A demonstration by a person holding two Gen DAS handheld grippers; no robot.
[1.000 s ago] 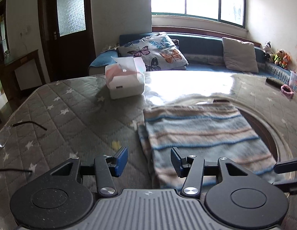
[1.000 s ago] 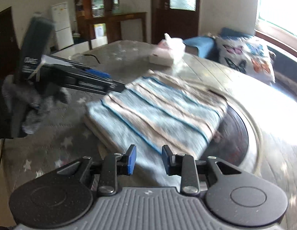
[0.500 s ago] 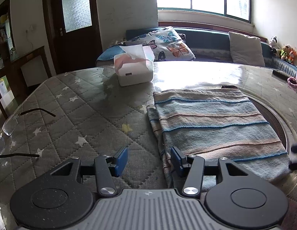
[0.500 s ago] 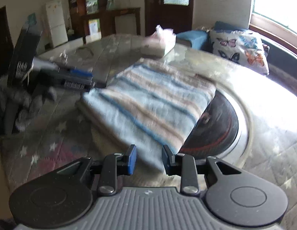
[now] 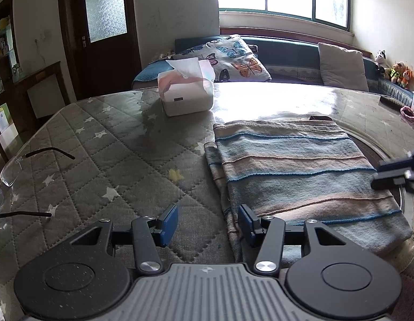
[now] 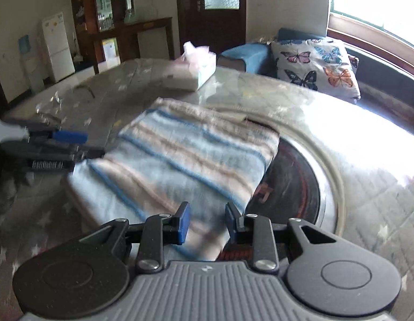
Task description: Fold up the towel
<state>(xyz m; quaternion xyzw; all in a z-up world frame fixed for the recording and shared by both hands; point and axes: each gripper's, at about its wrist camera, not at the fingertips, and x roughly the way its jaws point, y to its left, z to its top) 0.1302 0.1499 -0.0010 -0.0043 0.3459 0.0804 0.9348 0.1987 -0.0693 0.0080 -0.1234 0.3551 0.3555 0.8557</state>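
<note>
A striped towel [image 5: 295, 171] in pale blue, beige and dark blue lies folded flat on the quilted table cover, partly over the round turntable. My left gripper [image 5: 208, 224] stands open at the towel's near left corner, its right pad at the towel's edge and nothing between the pads. My right gripper [image 6: 207, 223] is open just above the towel's [image 6: 185, 160] near edge, holding nothing. The right gripper's fingers [image 5: 394, 174] show at the right margin of the left wrist view; the left gripper [image 6: 59, 144] shows at the towel's left side in the right wrist view.
A white tissue box [image 5: 186, 93] stands behind the towel. Eyeglasses [image 5: 22, 176] lie at the table's left. A dark turntable [image 6: 292, 187] with a metal rim sits under the towel's right part. A sofa with a butterfly pillow [image 5: 233, 56] is beyond the table.
Both grippers have drawn back from the towel while staying open. The right gripper has swung round toward the towel's right end. The towel lies still.
</note>
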